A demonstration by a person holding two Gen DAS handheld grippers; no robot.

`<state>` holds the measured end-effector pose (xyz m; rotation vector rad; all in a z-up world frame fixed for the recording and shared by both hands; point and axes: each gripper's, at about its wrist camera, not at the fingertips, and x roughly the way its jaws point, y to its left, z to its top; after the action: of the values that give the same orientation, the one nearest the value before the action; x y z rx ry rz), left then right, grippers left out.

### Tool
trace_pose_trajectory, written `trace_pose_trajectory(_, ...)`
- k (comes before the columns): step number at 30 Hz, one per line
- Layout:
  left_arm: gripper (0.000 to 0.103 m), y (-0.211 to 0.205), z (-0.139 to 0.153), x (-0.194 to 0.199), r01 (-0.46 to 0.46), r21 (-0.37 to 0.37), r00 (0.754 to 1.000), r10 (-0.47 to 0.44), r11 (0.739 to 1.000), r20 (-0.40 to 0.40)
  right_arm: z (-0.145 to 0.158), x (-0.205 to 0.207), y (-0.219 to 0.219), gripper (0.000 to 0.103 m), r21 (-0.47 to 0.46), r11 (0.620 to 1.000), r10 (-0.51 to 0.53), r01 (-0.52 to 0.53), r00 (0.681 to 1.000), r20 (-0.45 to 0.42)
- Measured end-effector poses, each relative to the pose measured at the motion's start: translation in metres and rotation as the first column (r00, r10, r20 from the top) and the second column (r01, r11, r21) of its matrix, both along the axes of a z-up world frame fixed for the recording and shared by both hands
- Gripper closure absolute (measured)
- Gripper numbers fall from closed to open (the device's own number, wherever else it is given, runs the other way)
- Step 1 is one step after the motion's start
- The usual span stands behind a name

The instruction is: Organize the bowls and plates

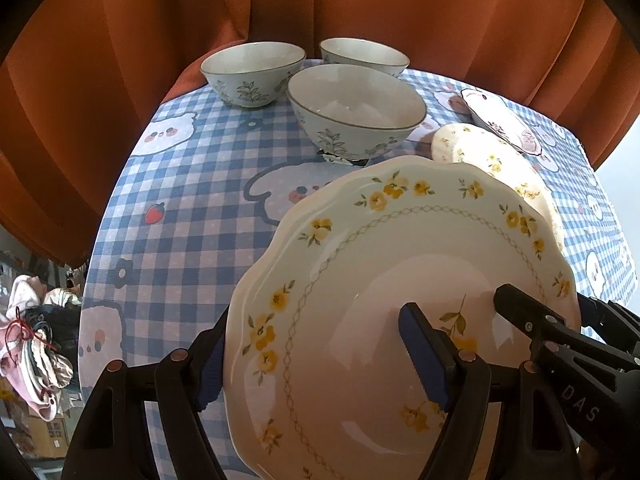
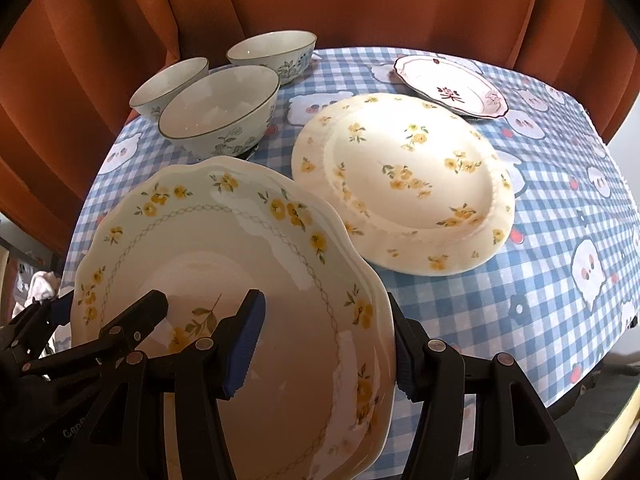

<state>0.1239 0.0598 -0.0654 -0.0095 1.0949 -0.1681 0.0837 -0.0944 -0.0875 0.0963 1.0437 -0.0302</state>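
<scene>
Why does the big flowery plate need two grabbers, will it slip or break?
The scalloped plate looks glossy, with window glare on it, so it is probably slippery. The left gripper and right gripper each straddle an opposite rim, which likely stops it tilting. It looks like glazed ceramic, so it is probably stiff, fairly heavy, and would chip if dropped.

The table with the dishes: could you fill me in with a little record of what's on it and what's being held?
Held: scalloped cream plate with yellow flowers
Left gripper: straddles its left rim
Right gripper: straddles its right rim
Bowls: three pale leaf-patterned ceramic bowls, clustered at the back
Other plates: round yellow-flowered plate; smaller dark-rimmed plate
Surface: blue checked tablecloth
</scene>
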Motion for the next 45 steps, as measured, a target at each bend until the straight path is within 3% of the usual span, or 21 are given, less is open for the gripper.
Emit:
trace_pose_trajectory(11,0.024,-0.062,0.008,-0.005,-0.045,0.023,0.999,0.045,0.999,0.014,0.002,-0.004,-0.056,0.041,0.044,0.998,0.043,-0.044,0.999,0.028)
trace_pose_trajectory(23,0.024,-0.152,0.014,-0.012,-0.047,0.042,0.999,0.045,0.998,0.029,0.011,-0.007,-0.151,0.041,0.063,0.997,0.051,-0.053,0.998,0.033)
trace_pose_trajectory(45,0.024,-0.291,-0.015,-0.002,-0.028,0.012,1.000,0.028,1.000,-0.002,-0.006,-0.001,-0.296,0.041,0.027,0.999,0.024,-0.024,1.000,0.013)
